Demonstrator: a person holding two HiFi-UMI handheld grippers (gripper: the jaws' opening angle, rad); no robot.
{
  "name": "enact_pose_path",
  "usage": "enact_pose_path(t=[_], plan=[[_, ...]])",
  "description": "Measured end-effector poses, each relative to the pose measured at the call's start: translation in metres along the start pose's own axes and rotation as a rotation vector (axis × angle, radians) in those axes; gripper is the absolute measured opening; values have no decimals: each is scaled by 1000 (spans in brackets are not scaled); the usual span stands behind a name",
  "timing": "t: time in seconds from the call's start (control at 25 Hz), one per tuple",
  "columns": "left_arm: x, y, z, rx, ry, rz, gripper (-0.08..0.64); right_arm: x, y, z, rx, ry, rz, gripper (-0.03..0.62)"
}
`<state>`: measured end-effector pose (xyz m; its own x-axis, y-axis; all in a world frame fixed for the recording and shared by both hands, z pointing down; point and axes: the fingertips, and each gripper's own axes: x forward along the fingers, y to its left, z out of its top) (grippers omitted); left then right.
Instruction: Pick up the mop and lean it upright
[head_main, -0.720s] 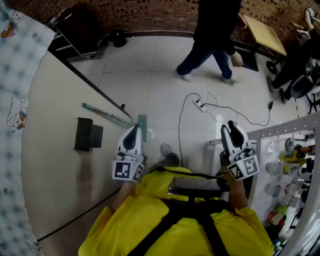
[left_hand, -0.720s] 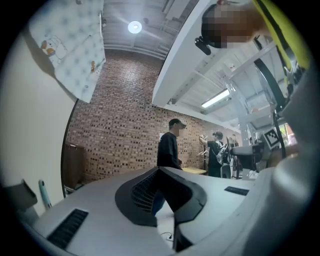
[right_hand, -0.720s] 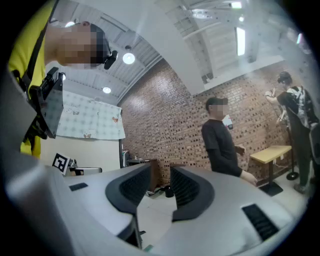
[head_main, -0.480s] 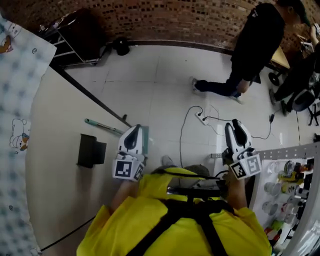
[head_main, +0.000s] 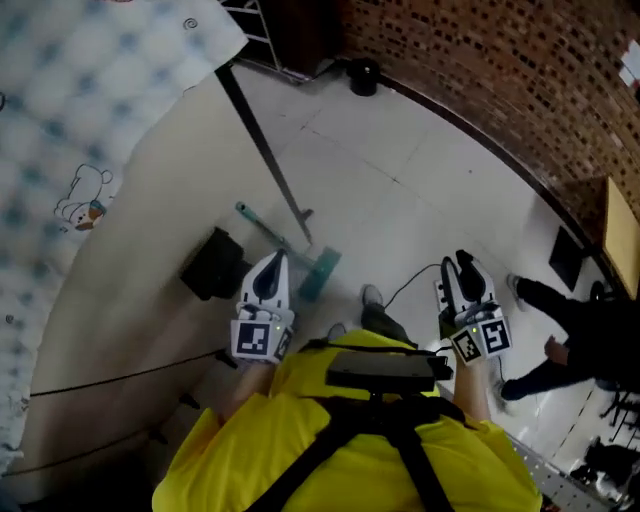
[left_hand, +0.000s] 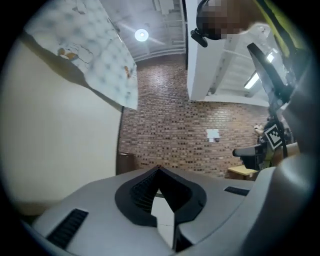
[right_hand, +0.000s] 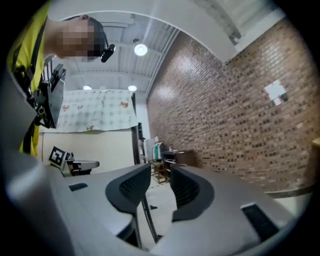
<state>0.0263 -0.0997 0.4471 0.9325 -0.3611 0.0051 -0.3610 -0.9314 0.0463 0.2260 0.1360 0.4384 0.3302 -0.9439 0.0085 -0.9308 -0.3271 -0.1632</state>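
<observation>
The mop lies flat on the pale tiled floor by the cream wall in the head view, its teal handle running down-right to the teal head. My left gripper hovers just left of the mop head, jaw tips together and nothing between them; the left gripper view shows the same. My right gripper is held over the floor well to the right of the mop. Its jaws stand apart with nothing in them, and only a thin dark line on the floor shows through the gap.
A black box sits on the cream wall beside the mop handle. A dark strip runs along the wall's foot. A cable lies on the floor near my right gripper. A person in dark clothes stands at right, below the brick wall.
The head view has swung left and tilted: the wall and mop now lie straight ahead of my left gripper. The person in dark clothes has moved to the right edge. Both grippers keep their poses.
</observation>
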Motion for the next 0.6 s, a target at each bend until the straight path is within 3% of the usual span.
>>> enact_pose_path(t=[0.08,0.24,0.44,0.6], plan=[[-10,36,2,-17,-8,136,0,55,12,-1,-27,30,107,126],[-42,82,-8,-23,-5,452,0,166,53,0,-78,65,415,126],[-60,92,-23,-51,-27,674,0,238,116,-37,-81,149,665,167],[-76,98,-40,-58,1,808,0,274,157,-95,-85,238,755,167]])
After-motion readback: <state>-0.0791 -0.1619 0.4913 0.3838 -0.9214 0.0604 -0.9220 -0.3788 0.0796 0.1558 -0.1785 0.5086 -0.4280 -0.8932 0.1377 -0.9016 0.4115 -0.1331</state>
